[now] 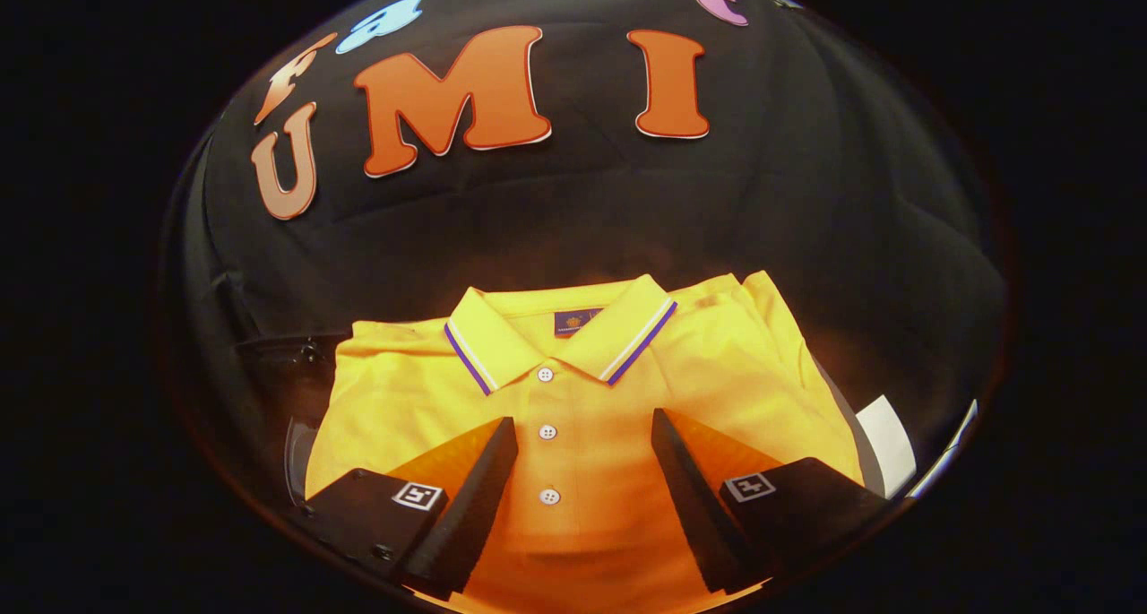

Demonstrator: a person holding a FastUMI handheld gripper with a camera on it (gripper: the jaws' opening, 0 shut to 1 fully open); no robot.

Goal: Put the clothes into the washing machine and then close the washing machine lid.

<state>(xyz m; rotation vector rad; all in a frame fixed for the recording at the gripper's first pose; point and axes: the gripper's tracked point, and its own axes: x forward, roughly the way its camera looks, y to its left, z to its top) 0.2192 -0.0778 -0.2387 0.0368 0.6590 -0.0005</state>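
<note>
One yellow polo (573, 399), three white buttons, neck label unreadable. Gripper (584, 439) open above its placket, one marker tag per finger.

No legible text can be made out. A small dark blue neck label (576, 321) is sewn inside the collar of the yellow polo shirt (573, 399), but its print is too small to be read. A square black-and-white coded marker (418, 495) is fixed on one finger of the gripper (582, 430), whose fingers are held apart over the shirt, and a second marker (749, 487) on the other; no words or numbers are carried by either.
</note>
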